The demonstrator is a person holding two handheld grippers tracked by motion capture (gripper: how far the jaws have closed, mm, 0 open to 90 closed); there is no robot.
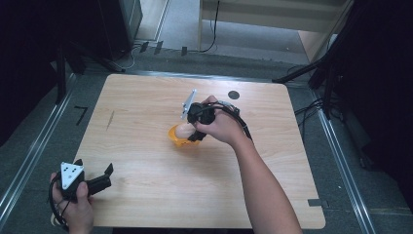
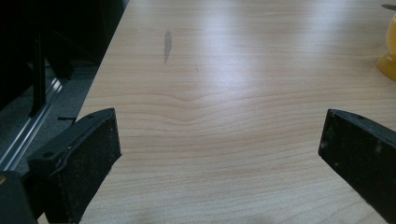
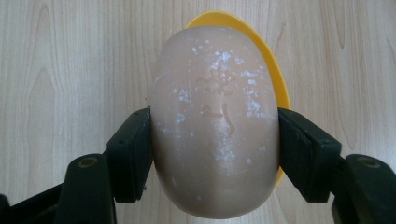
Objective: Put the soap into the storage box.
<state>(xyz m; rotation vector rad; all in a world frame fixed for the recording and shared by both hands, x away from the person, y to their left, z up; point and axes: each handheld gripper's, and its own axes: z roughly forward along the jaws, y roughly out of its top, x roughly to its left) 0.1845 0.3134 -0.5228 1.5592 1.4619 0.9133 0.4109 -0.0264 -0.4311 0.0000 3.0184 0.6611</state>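
Right gripper (image 3: 215, 140) has both black jaws clamped on the sides of a pale peach soap bar (image 3: 215, 121), oval, with white specks and a faint embossed mark that can't be read. The bar covers most of the yellow dish (image 3: 275, 79) under it; just a curved rim shows along the top and right, so whether the bar touches the dish or hangs above it can't be told. In the high view the right gripper (image 1: 191, 132) sits near the table's middle, its jaw tips hidden by the hand (image 1: 221, 126) and the dish (image 1: 176, 139); the soap (image 1: 182, 129) is a small pale blob there. Left gripper (image 2: 219, 149) jaws stand wide apart with nothing but bare wooden table (image 2: 224, 84) between them; the dish (image 2: 388, 60) is cut off at the right edge of that view. In the high view the left gripper (image 1: 108, 173) rests at the near left corner, well apart from the dish.
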